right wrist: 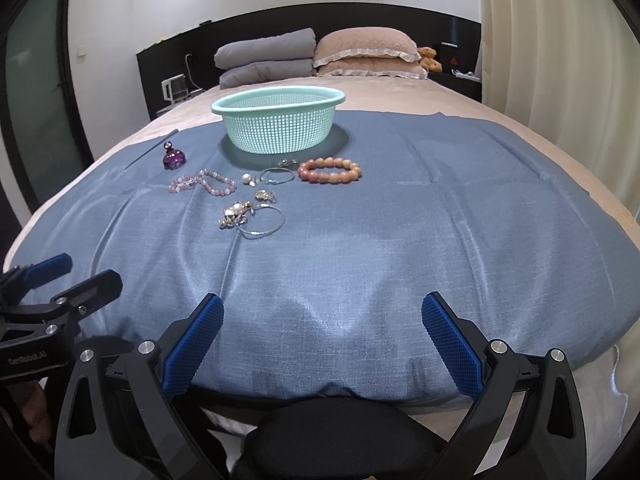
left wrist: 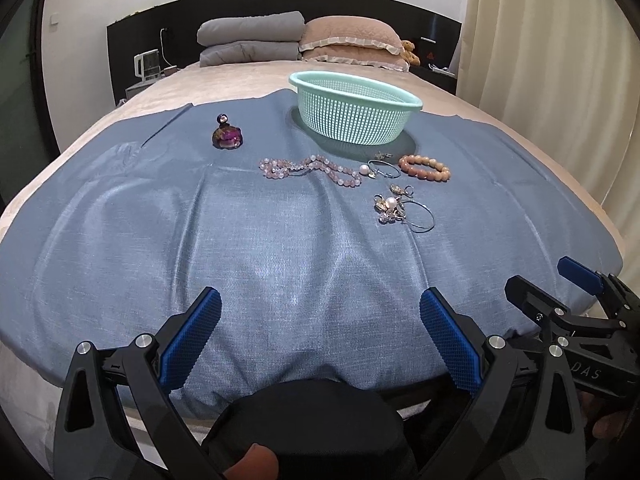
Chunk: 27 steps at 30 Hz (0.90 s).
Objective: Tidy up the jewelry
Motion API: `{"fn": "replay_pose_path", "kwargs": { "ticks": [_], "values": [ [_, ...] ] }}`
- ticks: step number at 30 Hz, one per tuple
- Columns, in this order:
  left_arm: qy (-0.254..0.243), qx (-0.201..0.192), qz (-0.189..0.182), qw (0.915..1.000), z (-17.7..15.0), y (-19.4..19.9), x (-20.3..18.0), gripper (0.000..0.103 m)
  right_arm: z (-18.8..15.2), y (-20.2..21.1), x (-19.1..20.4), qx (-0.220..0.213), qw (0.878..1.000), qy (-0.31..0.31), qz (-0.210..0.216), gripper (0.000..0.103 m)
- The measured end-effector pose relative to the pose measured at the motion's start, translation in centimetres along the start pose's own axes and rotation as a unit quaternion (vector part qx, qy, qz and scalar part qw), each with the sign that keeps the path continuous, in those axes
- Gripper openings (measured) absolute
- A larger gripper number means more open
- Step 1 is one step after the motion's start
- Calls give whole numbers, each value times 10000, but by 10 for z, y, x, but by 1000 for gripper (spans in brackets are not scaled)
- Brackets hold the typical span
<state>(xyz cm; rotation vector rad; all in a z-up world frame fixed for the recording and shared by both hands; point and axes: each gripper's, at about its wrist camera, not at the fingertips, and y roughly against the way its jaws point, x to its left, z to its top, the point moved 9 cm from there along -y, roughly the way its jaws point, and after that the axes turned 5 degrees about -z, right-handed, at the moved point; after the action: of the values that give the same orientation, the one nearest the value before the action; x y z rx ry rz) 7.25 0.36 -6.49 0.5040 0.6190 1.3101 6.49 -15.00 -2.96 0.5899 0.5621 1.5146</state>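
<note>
Both my claws, left claw (left wrist: 320, 312) and right claw (right wrist: 322, 316), gape wide and empty over the blue cloth (left wrist: 280, 248) on the bed. The jewelry (left wrist: 394, 204) lies at one o'clock, mint basket (left wrist: 354, 114) beyond.

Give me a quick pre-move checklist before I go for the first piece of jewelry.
1. Left hand-held gripper open and holding nothing: ok.
2. Right hand-held gripper open and holding nothing: ok.
3. Green basket upright on the blue cloth, mouth unobstructed: ok. Whether anything is inside: cannot tell.
4. Orange bead bracelet lying apart from the other pieces, easy to pick alone: ok.
5. Hoop and pearl cluster separated into single pieces: not ok, they lie bunched together.
6. Purple bottle clear of the path to the basket: ok, it stands off to the left of the pink bead strand.
</note>
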Motion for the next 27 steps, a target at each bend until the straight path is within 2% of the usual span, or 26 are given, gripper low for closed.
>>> {"fn": "replay_pose_path", "kwargs": {
  "ticks": [2,4,7,9,13,18,22,27],
  "values": [
    [-84,-49,-71,9999,6,0,-1,97,7,-1,-1,9,9999,-16,101,95],
    [-277,-181,-4,9995,19,1,-3,97,18,-5,-1,-58,9998,163,1,95],
    [-561,-464,103,9973,46,1,-4,97,39,-12,0,-161,9991,400,-63,95],
    [-702,-497,56,9963,62,-7,-3,97,52,-20,2,-180,9986,504,-2,95],
    [-635,-169,77,9978,89,-38,13,97,80,-42,7,-202,9974,696,-59,95],
    [-680,-63,113,9976,118,-76,31,97,109,-77,5,-131,9981,600,-50,95],
    [-824,150,80,9965,124,-110,35,97,120,-111,1,20,9991,428,-30,95],
    [-927,537,14,9942,110,-149,37,97,121,-151,0,259,9992,303,-29,95]
  ]
}}
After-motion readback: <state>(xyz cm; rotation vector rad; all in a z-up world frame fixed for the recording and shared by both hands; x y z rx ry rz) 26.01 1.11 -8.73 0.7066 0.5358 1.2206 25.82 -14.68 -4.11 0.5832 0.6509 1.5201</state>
